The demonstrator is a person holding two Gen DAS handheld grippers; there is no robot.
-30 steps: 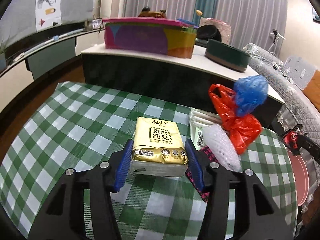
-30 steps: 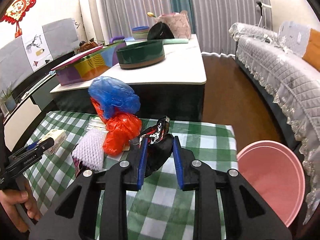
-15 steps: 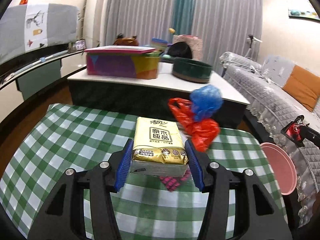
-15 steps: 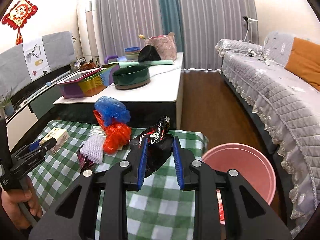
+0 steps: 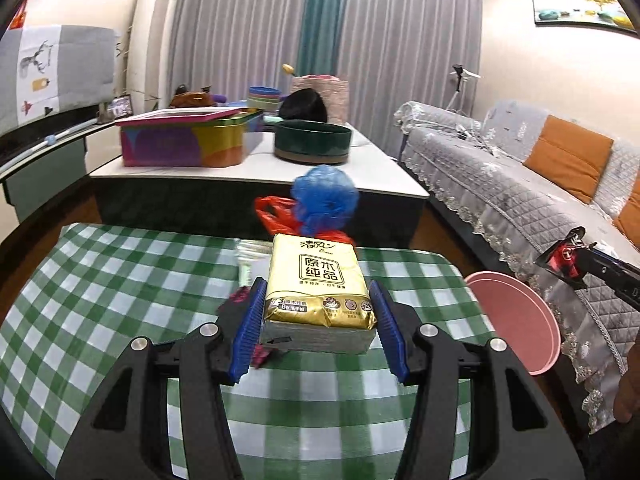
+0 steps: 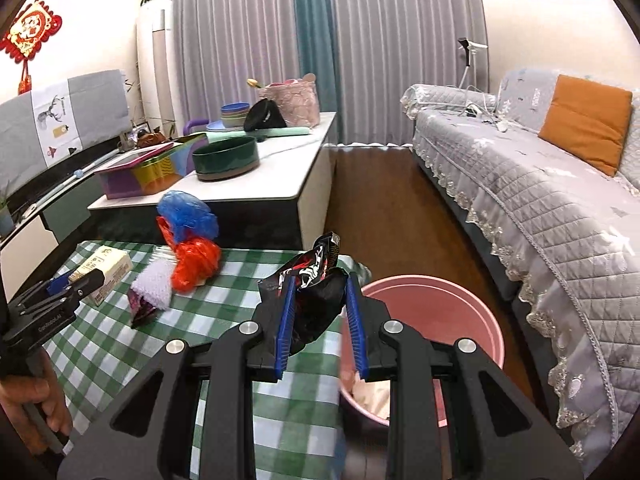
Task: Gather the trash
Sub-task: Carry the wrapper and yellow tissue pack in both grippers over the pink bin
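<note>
Both loads have lifted off the checked bench (image 5: 120,280): left hand-held gripper (image 5: 318,334) clamps a tissue pack (image 5: 318,288), right hand-held gripper (image 6: 320,320) pinches a black wrapper (image 6: 316,280), now nearing the pink bin (image 6: 460,300).

A white-topped counter (image 6: 256,190) stands beyond the checked one. Near its front edge sits a dark green round bowl (image 6: 225,159), and toward its left edge a multicoloured tin (image 6: 148,168) with a pink lid. At its far end are stacked bowls (image 6: 235,115), a black pouch (image 6: 265,115) and a pink quilted basket (image 6: 294,103). A grey quilted sofa (image 6: 532,208) with an orange cushion (image 6: 582,120) runs along the right. Grey curtains (image 6: 380,40) with a teal strip hang behind.
</note>
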